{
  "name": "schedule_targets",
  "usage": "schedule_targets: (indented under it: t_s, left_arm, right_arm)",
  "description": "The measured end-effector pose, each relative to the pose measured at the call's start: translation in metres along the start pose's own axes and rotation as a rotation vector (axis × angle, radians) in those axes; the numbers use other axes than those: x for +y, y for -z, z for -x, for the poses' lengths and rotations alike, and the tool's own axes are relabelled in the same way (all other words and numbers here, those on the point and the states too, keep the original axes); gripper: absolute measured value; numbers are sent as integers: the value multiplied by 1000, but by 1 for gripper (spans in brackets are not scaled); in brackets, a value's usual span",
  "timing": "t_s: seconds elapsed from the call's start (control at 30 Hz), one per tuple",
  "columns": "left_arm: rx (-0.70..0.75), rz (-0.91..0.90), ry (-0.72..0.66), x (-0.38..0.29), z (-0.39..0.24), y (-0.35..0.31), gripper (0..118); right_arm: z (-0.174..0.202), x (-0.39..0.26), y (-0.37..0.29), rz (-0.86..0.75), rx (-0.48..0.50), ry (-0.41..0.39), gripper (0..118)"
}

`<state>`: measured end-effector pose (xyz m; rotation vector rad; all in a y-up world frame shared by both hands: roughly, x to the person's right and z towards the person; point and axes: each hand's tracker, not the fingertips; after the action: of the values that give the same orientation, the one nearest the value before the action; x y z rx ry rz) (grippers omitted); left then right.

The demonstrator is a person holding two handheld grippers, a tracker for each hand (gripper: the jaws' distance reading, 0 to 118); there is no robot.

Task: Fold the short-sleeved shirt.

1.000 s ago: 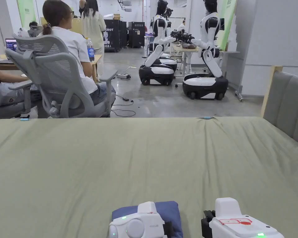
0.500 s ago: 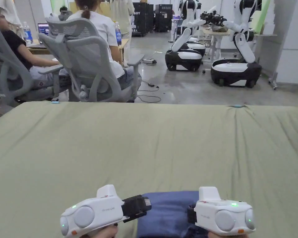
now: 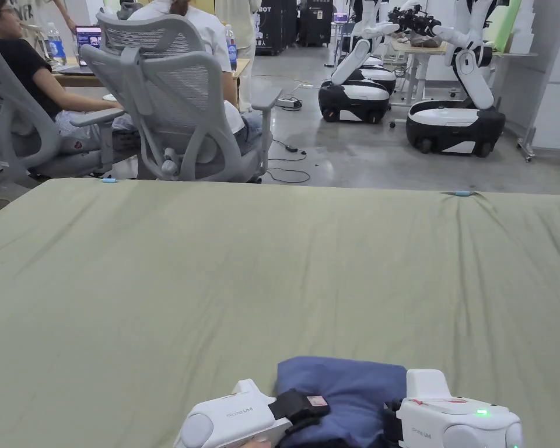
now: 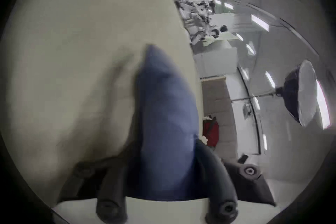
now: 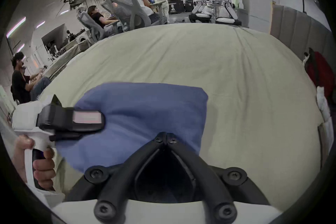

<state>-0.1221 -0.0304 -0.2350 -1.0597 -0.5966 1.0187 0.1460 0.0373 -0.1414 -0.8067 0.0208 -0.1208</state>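
Observation:
The blue shirt lies folded into a small thick rectangle near the front edge of the green bed sheet. My left gripper comes in from the left, turned on its side. One jaw lies on top of the shirt's left edge and the other under it. In the left gripper view the blue shirt sits deep between my jaws. My right gripper is shut, its tips touching on the near edge of the shirt. The left gripper and the hand holding it also appear there.
Beyond the far edge of the bed stand grey office chairs with seated people, and white and black robots on the floor. A grey padded headboard and a red item lie to the right. A softbox lamp stands nearby.
My left gripper has moved right from beside the shirt onto its left edge and closed around it. The right gripper stays at the shirt's near right side. The head camera has tilted down.

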Motion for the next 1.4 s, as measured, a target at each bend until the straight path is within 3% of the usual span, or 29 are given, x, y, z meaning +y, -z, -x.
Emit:
schedule_targets:
  t_s: [0.13, 0.4, 0.8, 1.03, 1.07, 1.17, 1.2, 1.27, 1.3, 1.33, 1.4]
  left_arm:
    - [68, -9, 215, 20, -9, -41, 25]
    - [243, -87, 384, 113, 18, -171, 25]
    - [424, -132, 403, 250, 105, -361, 25]
    - [477, -146, 374, 276, 143, -400, 25]
    - [469, -151, 375, 273, 144, -398, 28]
    - [556, -232, 439, 272, 143, -406, 81]
    - [590, -249, 435, 276, 145, -414, 92]
    - [618, -314, 386, 280, 144, -437, 80]
    - [627, -358, 362, 279, 142, -449, 68]
    - [625, -400, 343, 276, 137, -460, 51]
    - [628, -441, 340, 264, 127, -468, 0]
  right_arm:
    - [44, 10, -7, -40, 45, -41, 0]
    - [168, 29, 4, -81, 130, -147, 0]
    - [334, 52, 34, -105, 238, -233, 0]
    - [369, 60, 38, -113, 265, -246, 0]
    - [370, 61, 39, -115, 265, -252, 0]
    - [367, 61, 39, -111, 262, -264, 0]
    - [365, 62, 39, -112, 258, -268, 0]
    - [358, 61, 35, -114, 253, -273, 0]
    - [354, 62, 34, -116, 249, -271, 0]
    - [349, 64, 32, -119, 247, -267, 0]
    - [337, 64, 26, -127, 241, -258, 0]
